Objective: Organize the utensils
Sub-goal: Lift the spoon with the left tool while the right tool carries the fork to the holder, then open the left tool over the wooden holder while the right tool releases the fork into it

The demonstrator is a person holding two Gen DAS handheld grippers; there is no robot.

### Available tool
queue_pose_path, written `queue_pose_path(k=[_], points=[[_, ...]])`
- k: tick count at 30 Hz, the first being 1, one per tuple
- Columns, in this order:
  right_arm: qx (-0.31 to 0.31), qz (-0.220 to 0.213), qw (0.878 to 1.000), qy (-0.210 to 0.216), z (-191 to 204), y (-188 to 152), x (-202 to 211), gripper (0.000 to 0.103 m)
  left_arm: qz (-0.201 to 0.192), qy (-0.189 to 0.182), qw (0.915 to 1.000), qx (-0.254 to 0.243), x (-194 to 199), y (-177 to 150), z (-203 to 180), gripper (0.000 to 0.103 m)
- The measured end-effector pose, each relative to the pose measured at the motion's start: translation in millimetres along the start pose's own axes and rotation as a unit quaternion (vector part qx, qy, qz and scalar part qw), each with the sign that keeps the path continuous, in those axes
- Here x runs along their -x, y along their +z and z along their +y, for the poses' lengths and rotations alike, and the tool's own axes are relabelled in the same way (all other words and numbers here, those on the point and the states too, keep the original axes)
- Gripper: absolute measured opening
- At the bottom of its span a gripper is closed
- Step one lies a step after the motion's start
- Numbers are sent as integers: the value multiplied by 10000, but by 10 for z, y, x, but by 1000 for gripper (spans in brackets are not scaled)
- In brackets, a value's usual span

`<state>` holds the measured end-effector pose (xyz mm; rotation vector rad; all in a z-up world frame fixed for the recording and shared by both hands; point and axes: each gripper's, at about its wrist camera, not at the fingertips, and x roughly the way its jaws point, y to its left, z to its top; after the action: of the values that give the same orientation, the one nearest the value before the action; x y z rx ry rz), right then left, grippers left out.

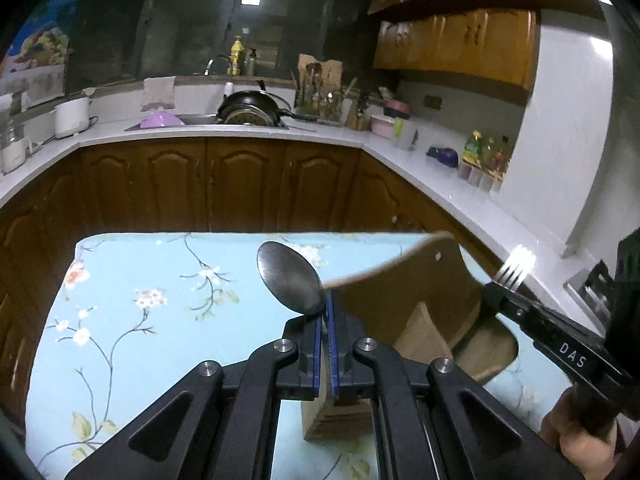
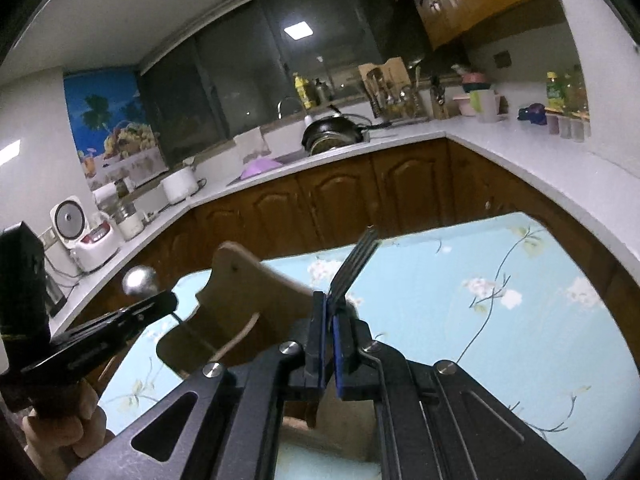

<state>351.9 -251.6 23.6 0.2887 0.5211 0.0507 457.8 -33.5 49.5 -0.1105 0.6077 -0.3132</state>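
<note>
My left gripper (image 1: 327,320) is shut on a steel spoon (image 1: 289,278); its bowl stands up above the blue pads. My right gripper (image 2: 331,312) is shut on a fork (image 2: 354,266), tines pointing up and away. Both hover over a wooden utensil holder (image 1: 424,312) with a tall curved back, standing on the floral blue tablecloth (image 1: 140,320). The left wrist view has the right gripper (image 1: 496,290) with the fork's tines (image 1: 516,270) to the right of the holder. From the right wrist, the left gripper (image 2: 170,304) and spoon bowl (image 2: 139,280) appear left of the holder (image 2: 256,304).
A white L-shaped counter (image 1: 240,134) over brown cabinets runs behind the table, with a sink, a black pan (image 1: 252,108), a utensil rack (image 1: 320,96), bottles and rice cookers (image 2: 86,236). A hand (image 1: 580,432) grips the right tool's handle.
</note>
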Motion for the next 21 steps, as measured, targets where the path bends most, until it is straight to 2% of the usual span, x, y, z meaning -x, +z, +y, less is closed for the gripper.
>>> queue_pose_path(k=[6,16,19,21], points=[[-10,13,10000,57,-12,11,17,3,-49,88,9999,-119,4,95,-31,2],[-179,-3,9998,104,-60,68,38,9,-19,19,10000,-76,115,-82,-24,3],[-227,-110,9997,40,-93,85,95,16,-51,11,10000,-48,141,-78,29,7],[-252,-138,9996,15,-105,90,111,25,-56,28,10000,-27,149,-94,33,17]])
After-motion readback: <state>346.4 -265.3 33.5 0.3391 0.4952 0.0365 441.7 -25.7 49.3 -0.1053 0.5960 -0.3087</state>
